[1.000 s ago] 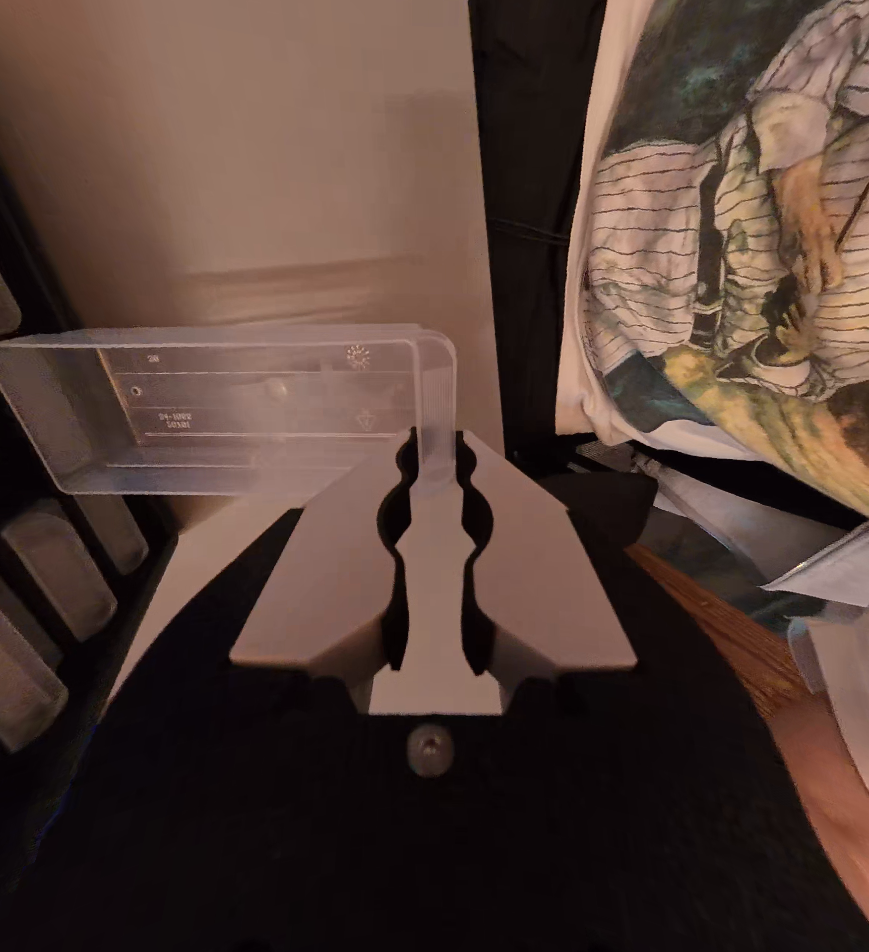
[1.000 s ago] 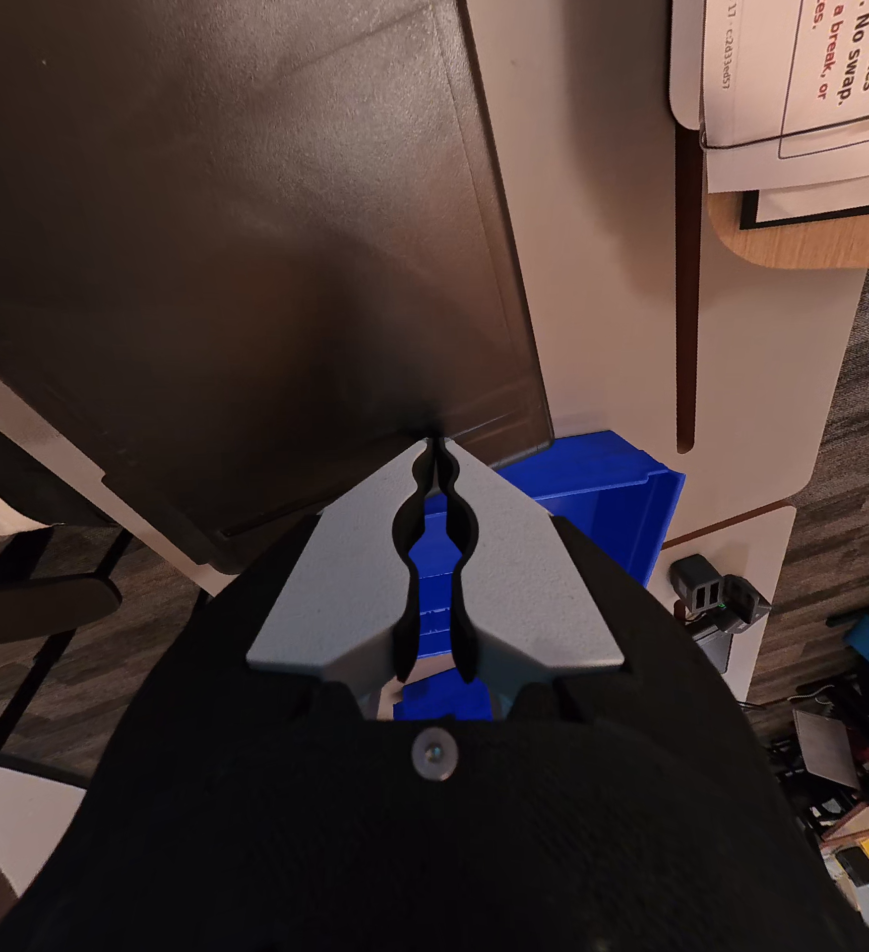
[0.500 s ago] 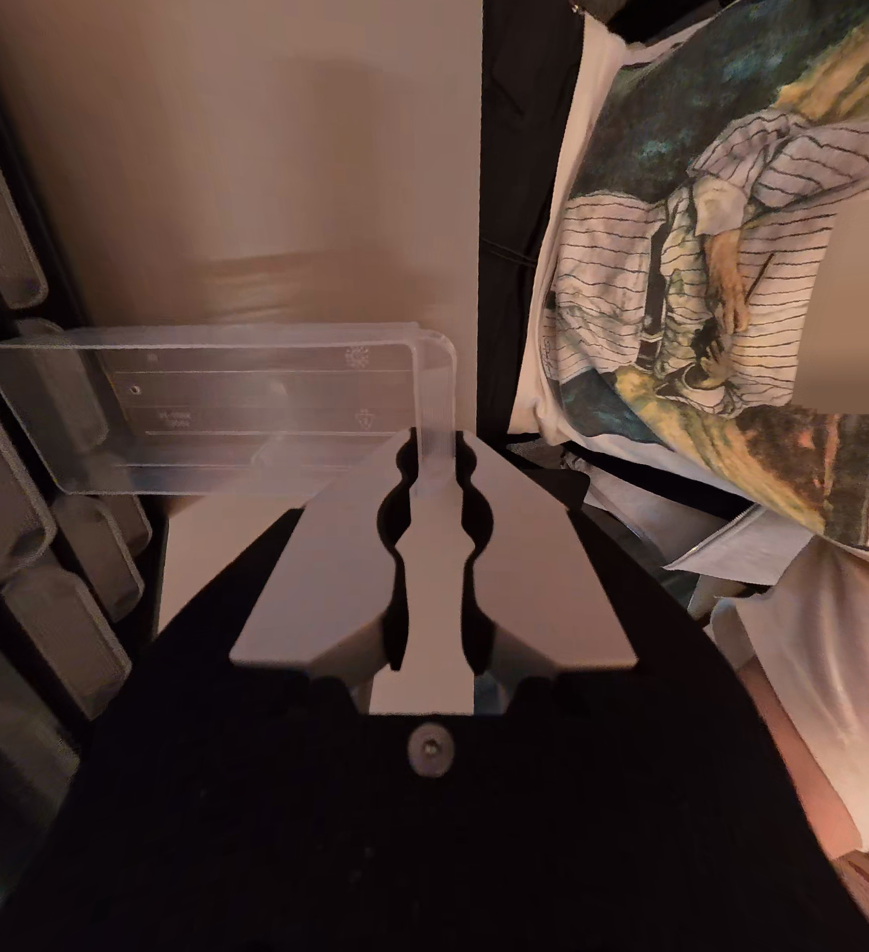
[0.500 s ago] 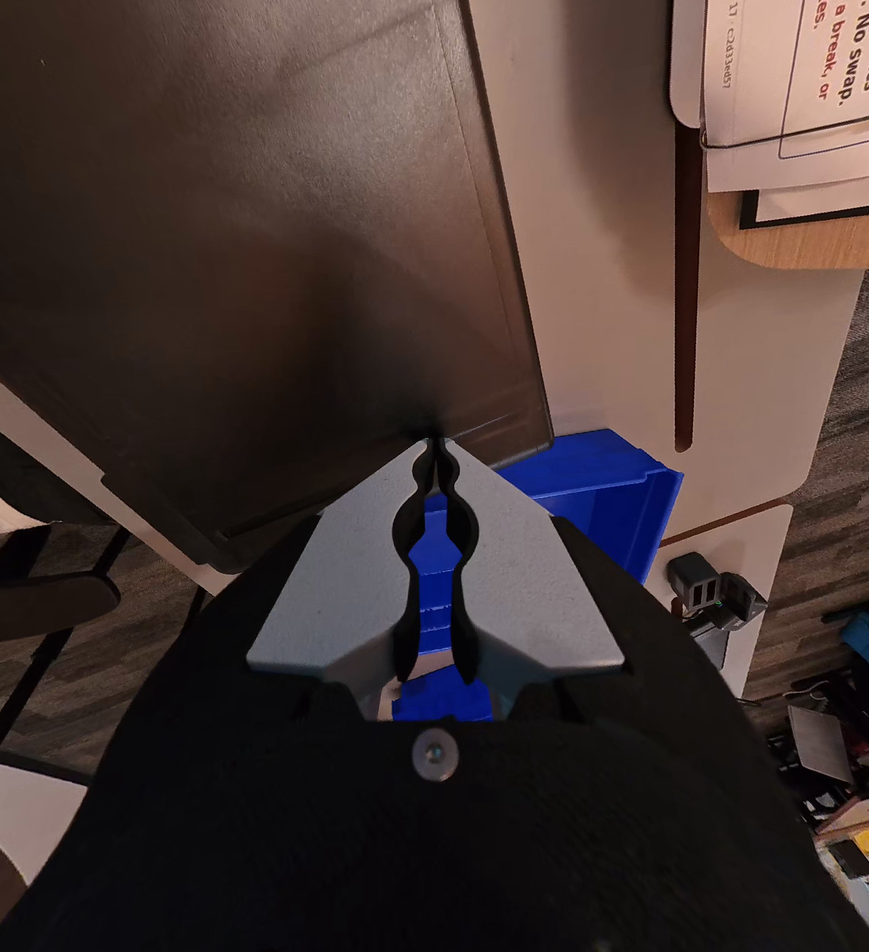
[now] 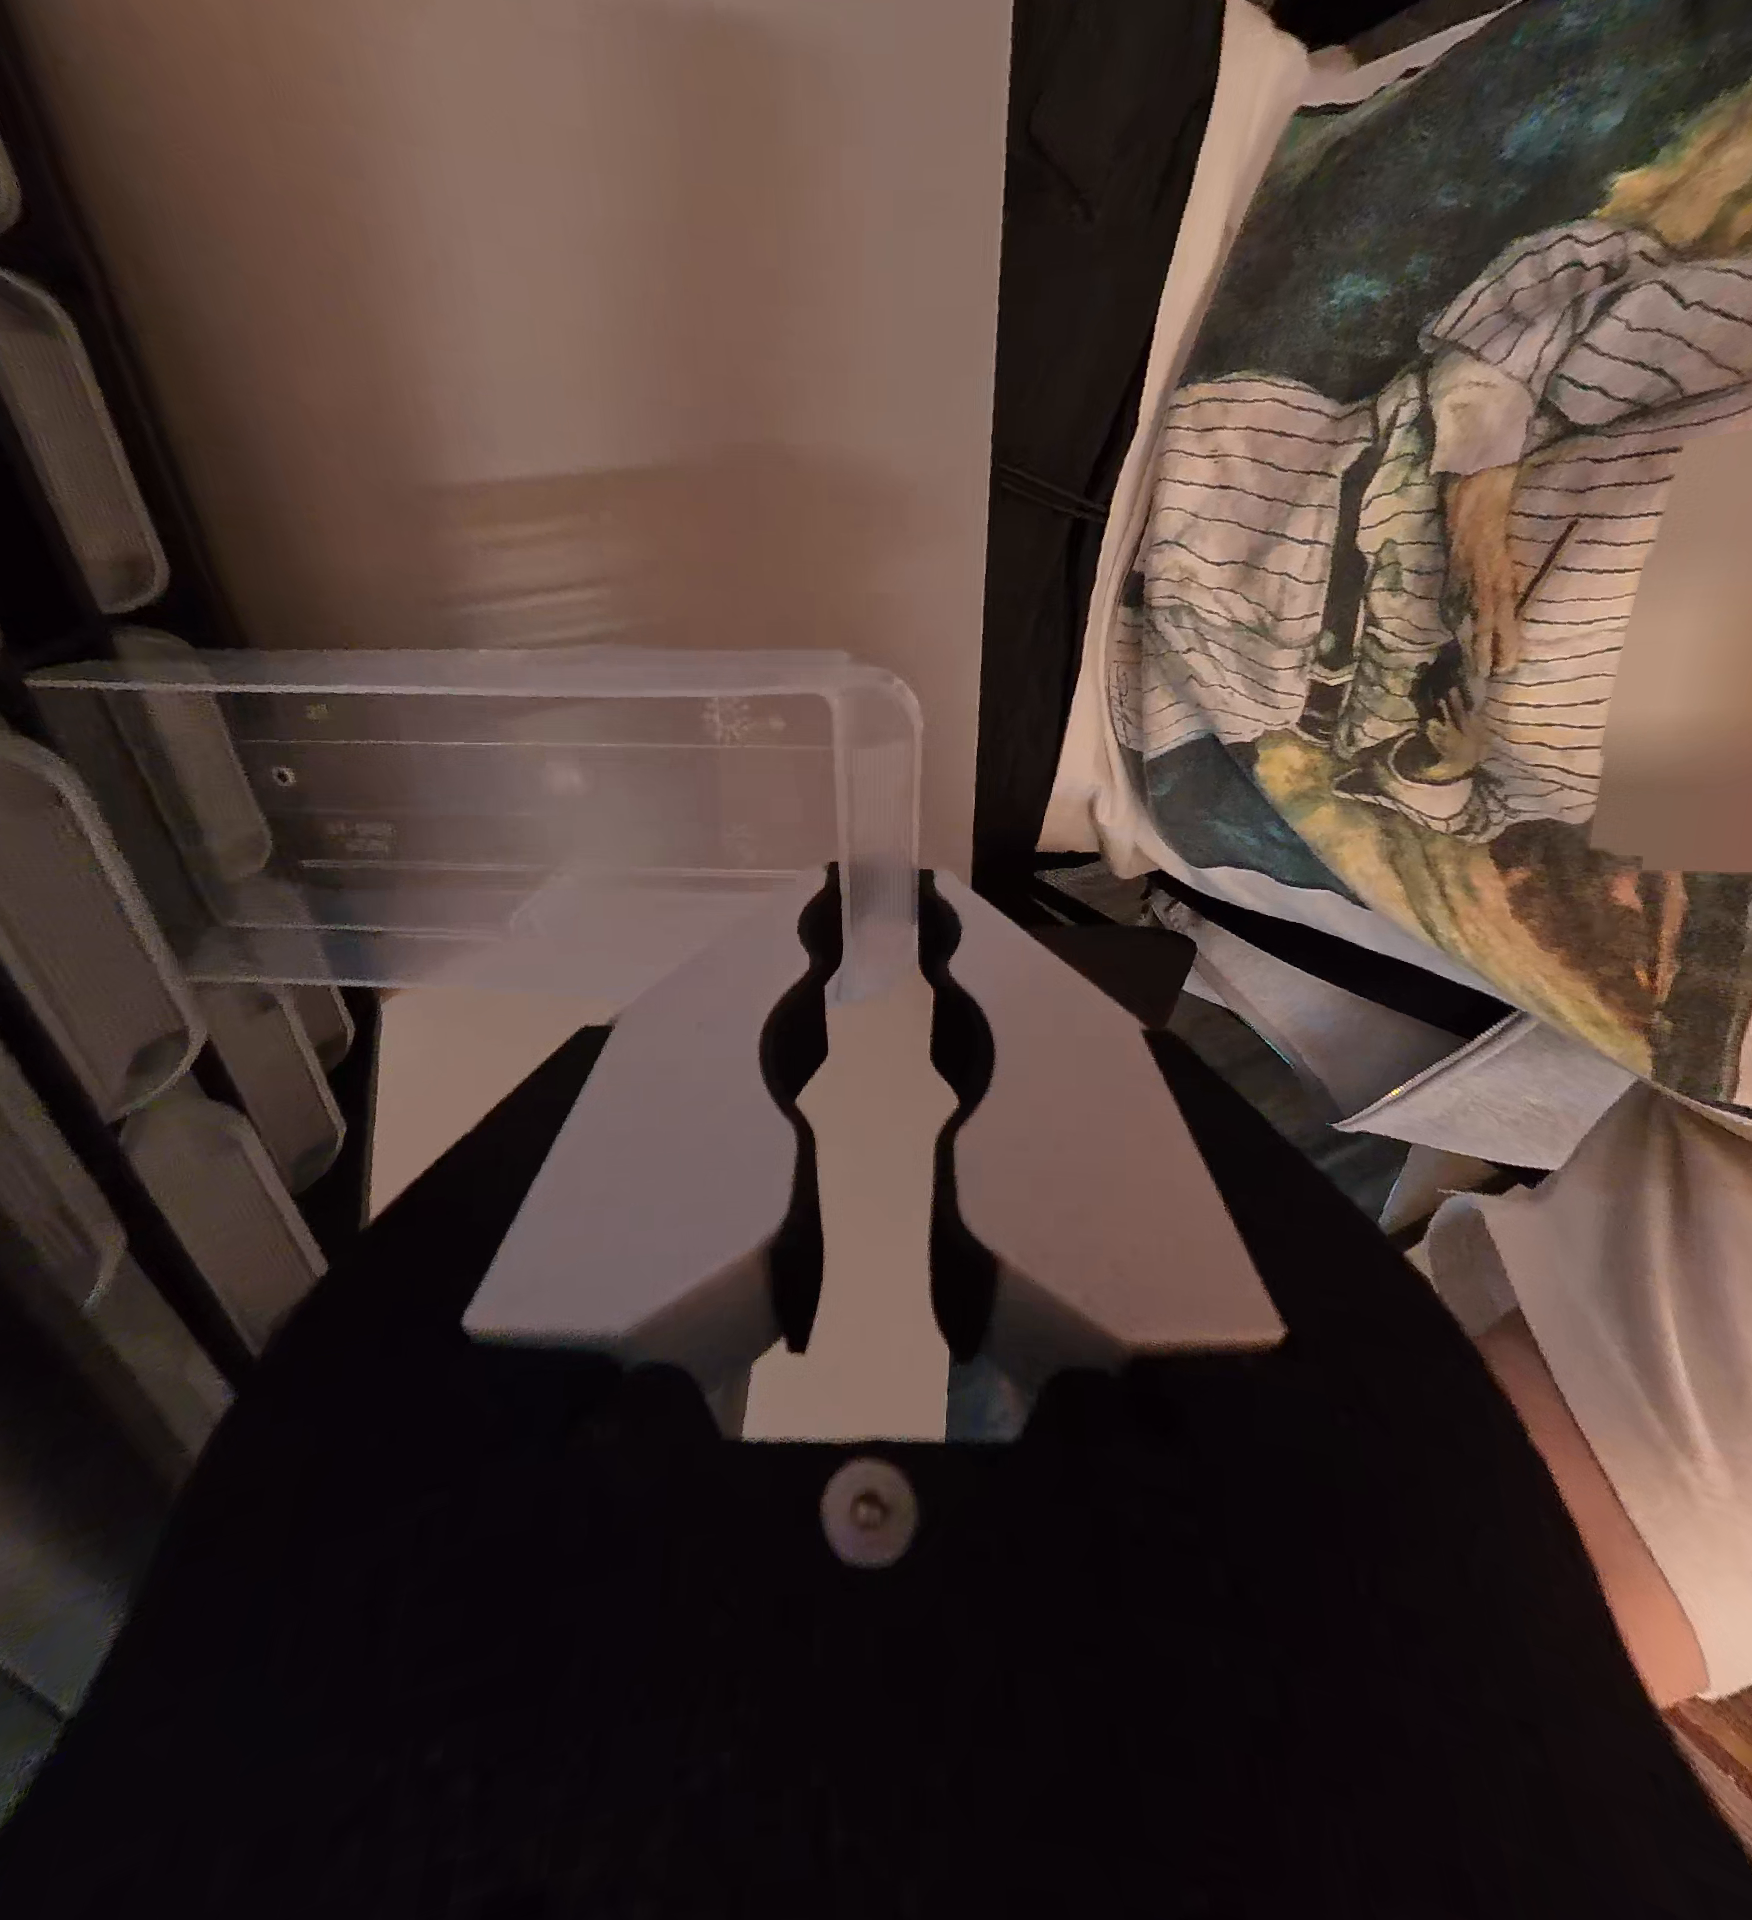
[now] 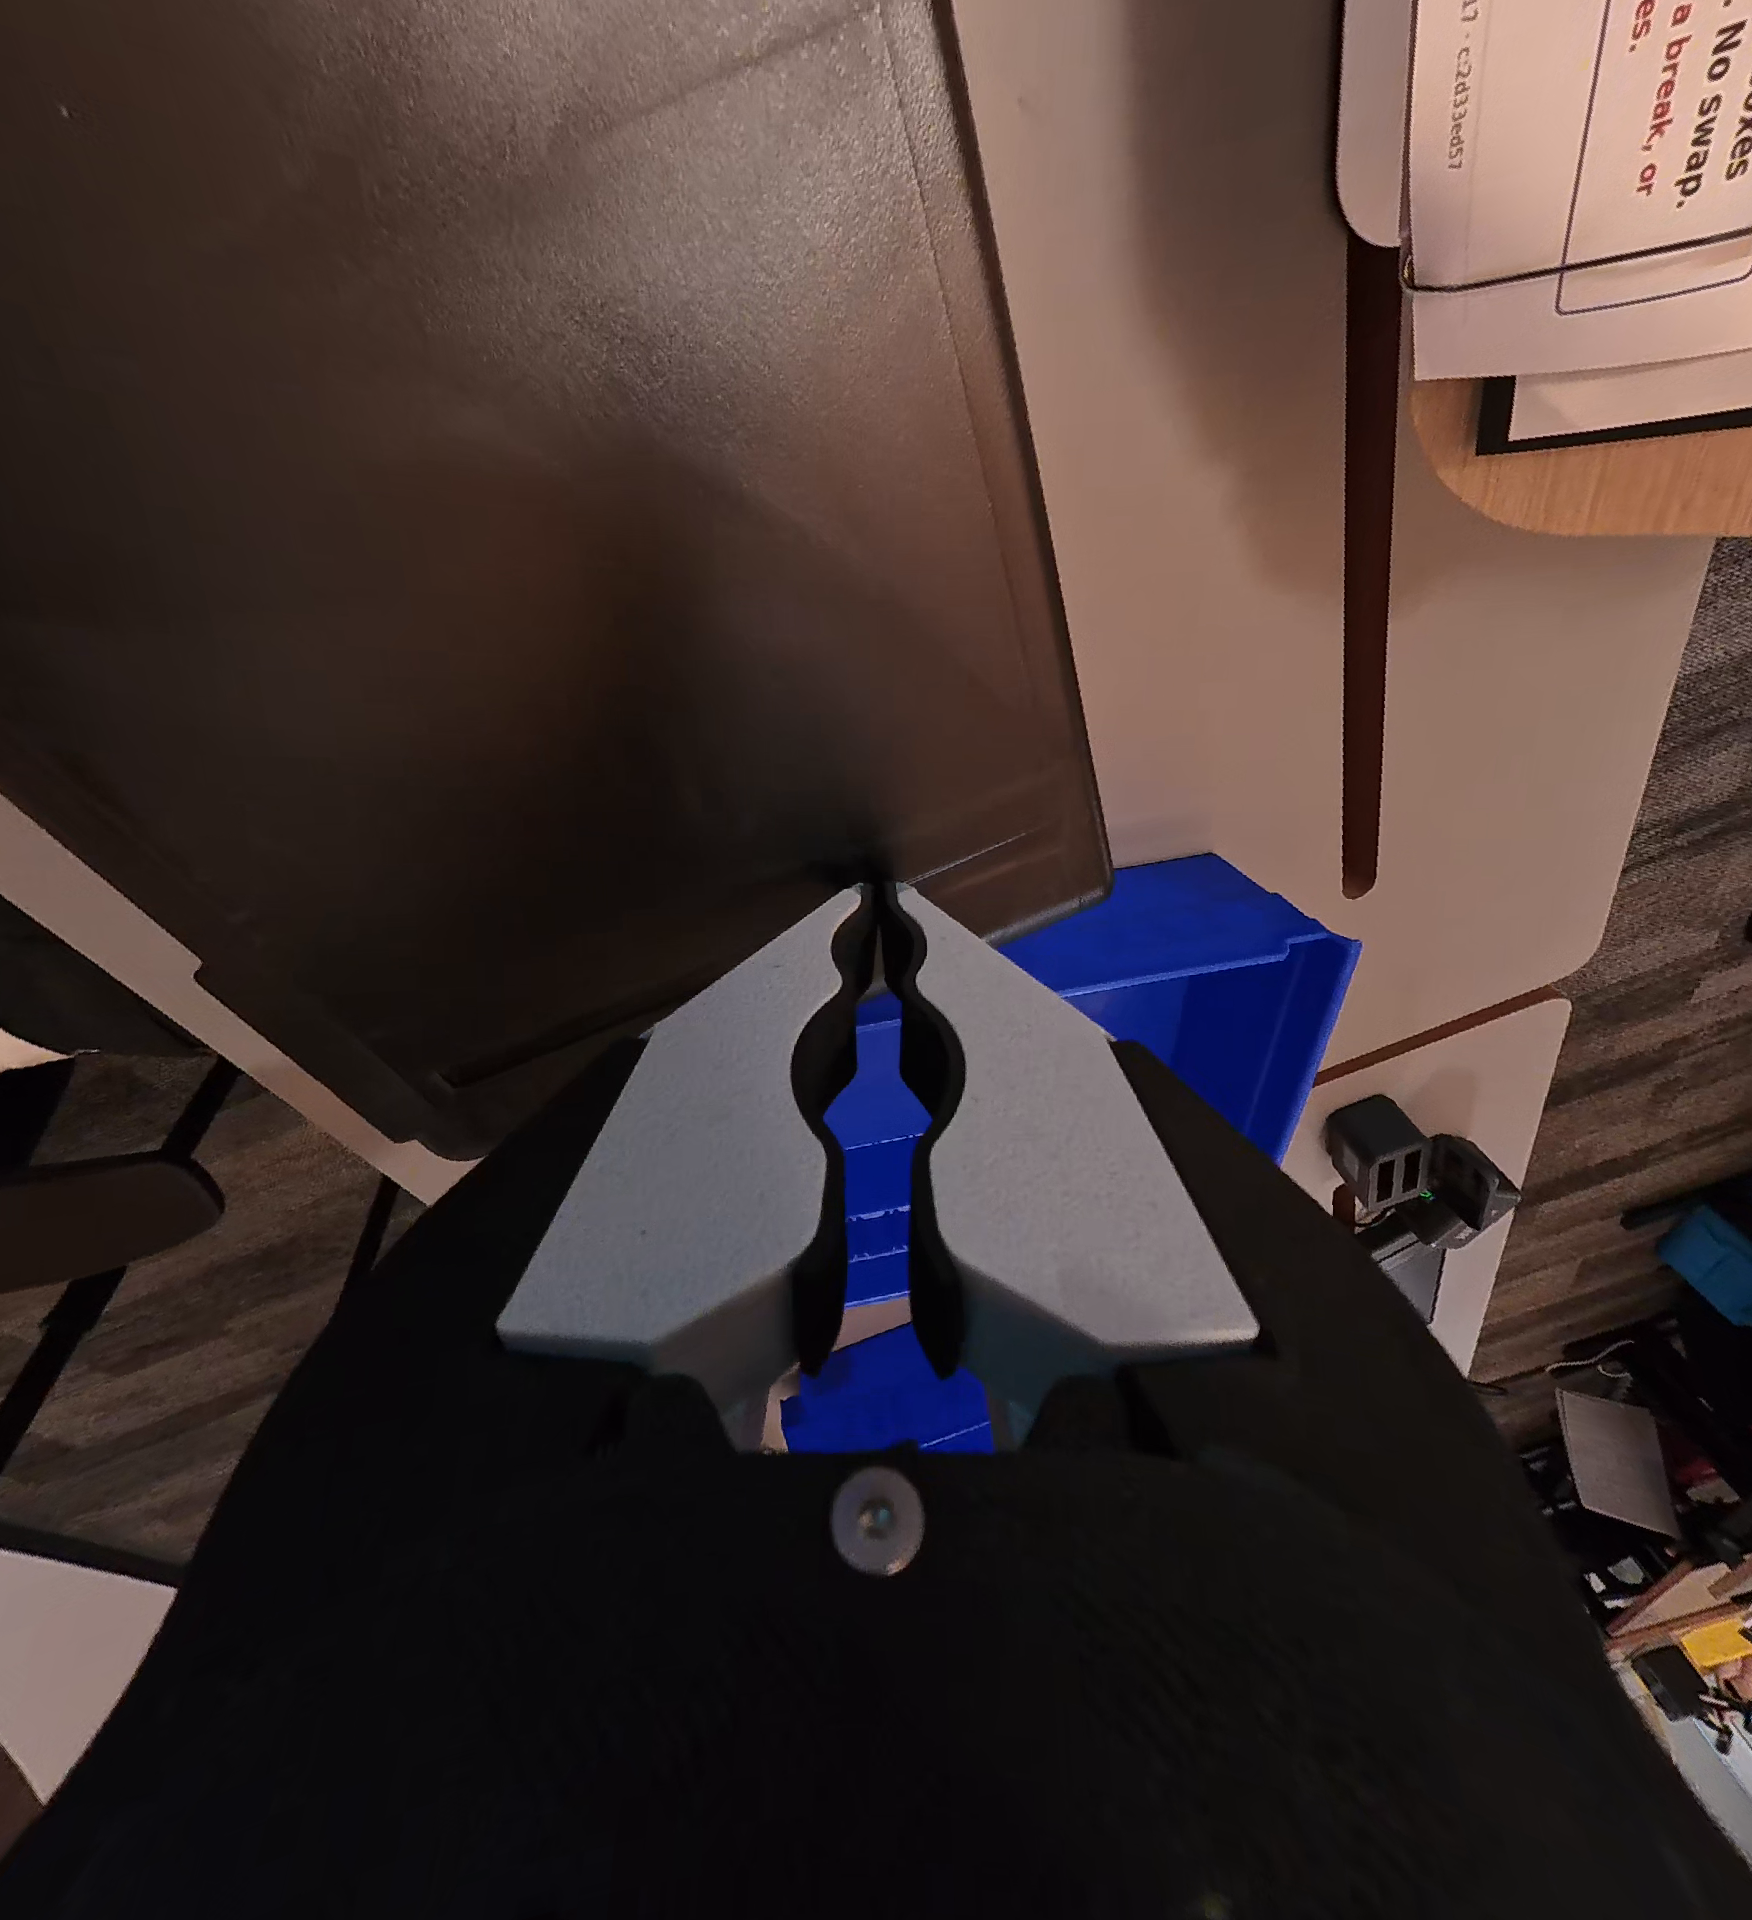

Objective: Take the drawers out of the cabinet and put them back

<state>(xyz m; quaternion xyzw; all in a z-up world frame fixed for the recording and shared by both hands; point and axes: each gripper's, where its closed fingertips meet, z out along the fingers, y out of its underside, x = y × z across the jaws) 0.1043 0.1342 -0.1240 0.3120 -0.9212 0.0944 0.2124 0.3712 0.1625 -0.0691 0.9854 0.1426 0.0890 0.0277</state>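
blue bin [image 6: 1194, 997] on pale worktop [image 6: 1215, 520], part hidden behind a dark panel | papers [image 6: 1599, 187] top right, on a wooden board [image 6: 1578, 478] | printed shirt [image 5: 1423, 582] at right | charger block [image 6: 1412, 1174] beside worktop edge

Dim warm light ahead of my fingers [image 5: 706, 1122], soft blur leftward, wide-angle bending toward every edge.

Clear drawer [image 5: 498, 810] seen vs beige wall [image 5: 560, 312]; cabinet [image 6: 456, 499] shown dark brown-black; bin [image 6: 1194, 997] in bright blue; shirt [image 5: 1391, 582] printed w/ pinstripes, green-yellow; floor [image 6: 1620, 1195] grey wood-grain.
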